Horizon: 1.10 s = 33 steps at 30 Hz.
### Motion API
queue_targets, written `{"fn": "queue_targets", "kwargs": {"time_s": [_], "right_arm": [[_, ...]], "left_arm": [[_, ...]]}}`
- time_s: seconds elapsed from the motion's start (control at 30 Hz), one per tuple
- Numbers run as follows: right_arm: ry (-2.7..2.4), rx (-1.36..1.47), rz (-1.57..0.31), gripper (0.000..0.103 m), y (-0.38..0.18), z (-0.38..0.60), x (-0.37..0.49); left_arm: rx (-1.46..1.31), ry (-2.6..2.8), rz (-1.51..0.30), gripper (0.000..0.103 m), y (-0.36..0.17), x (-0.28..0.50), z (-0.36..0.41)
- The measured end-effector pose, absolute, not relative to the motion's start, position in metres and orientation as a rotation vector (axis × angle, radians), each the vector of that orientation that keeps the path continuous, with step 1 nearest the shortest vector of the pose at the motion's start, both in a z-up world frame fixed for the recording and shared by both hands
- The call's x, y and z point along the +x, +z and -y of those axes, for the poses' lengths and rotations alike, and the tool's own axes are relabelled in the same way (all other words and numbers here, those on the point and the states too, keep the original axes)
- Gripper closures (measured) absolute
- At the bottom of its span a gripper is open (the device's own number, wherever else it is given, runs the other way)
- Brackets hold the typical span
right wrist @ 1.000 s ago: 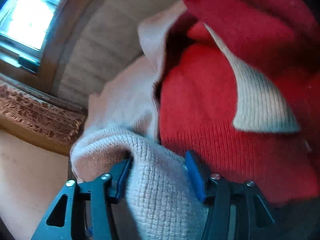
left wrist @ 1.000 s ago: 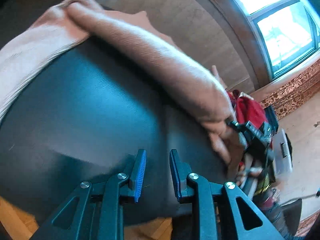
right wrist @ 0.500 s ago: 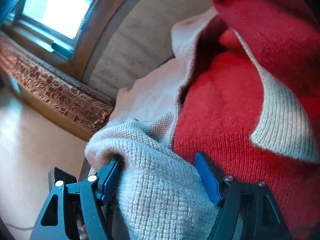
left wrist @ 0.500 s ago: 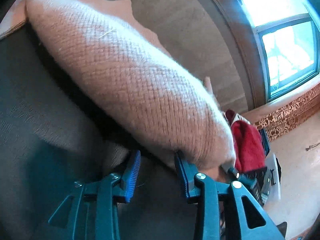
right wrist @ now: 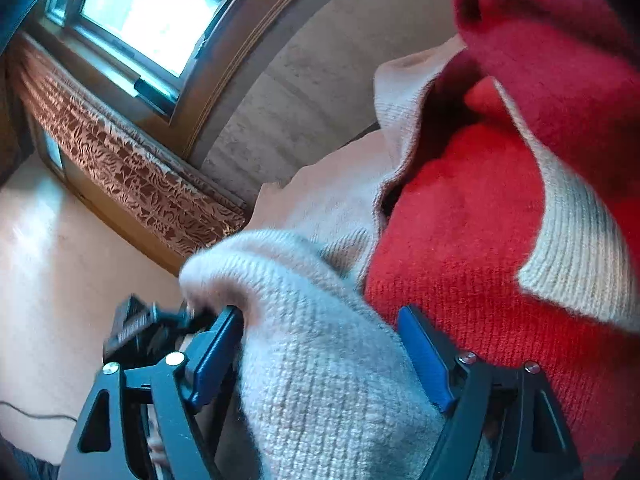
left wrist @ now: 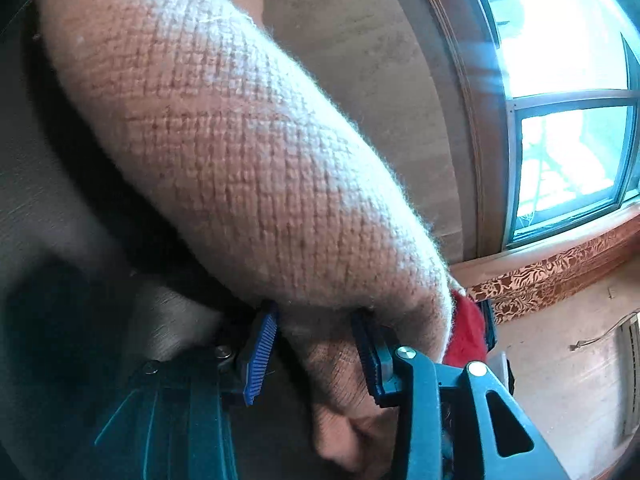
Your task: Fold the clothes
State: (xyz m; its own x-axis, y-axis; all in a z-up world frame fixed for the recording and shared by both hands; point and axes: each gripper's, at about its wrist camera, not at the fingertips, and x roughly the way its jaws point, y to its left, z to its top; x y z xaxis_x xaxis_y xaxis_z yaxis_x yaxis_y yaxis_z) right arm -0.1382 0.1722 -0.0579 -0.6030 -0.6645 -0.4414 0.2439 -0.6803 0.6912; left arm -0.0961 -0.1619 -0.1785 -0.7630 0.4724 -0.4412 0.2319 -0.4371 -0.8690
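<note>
Jaws of both grippers stand apart around the pale beige knitted sweater [left wrist: 248, 168]: left gripper [left wrist: 316, 356] straddles a rolled edge, right gripper [right wrist: 320, 356] a thick bunch beside the red knit garment [right wrist: 460, 216]. Mid-fold, likely; closing firmly comes next. Both point far, toward the window [left wrist: 568, 120].
</note>
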Motion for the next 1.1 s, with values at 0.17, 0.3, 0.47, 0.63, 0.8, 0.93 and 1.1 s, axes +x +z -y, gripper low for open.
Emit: {"fn": "queue_targets", "kwargs": {"time_s": [0.17,0.3,0.47,0.63,0.8,0.93,1.1], "right_arm": [[-2.295,0.959,0.776,0.016,-0.055,-0.166,-0.135],[-2.302,0.968,0.761,0.014,-0.053,-0.162,-0.136],[-2.311,0.98,0.742,0.012,-0.052,-0.157,-0.138],[-2.325,1.074,0.722,0.0,-0.042,-0.135,-0.128],[-2.255,1.223,0.756,0.0,-0.033,-0.115,-0.108],[-2.279,1.301,0.702,0.0,-0.029,-0.112,-0.088],[-2.389,1.379,0.529,0.0,-0.019,-0.11,-0.064]], "left_arm": [[-1.119,2.352,1.469,0.093,-0.162,-0.1,0.159],[-1.106,2.448,1.315,0.096,-0.126,-0.08,0.165],[-1.083,2.556,1.117,0.098,-0.081,-0.055,0.172],[-1.055,2.645,0.951,0.101,-0.037,-0.042,0.162],[-0.896,2.751,0.847,0.103,0.02,0.062,0.212],[-0.875,2.798,0.963,0.103,0.018,0.12,0.266],[-1.092,2.751,1.299,0.101,-0.063,0.149,0.314]]}}
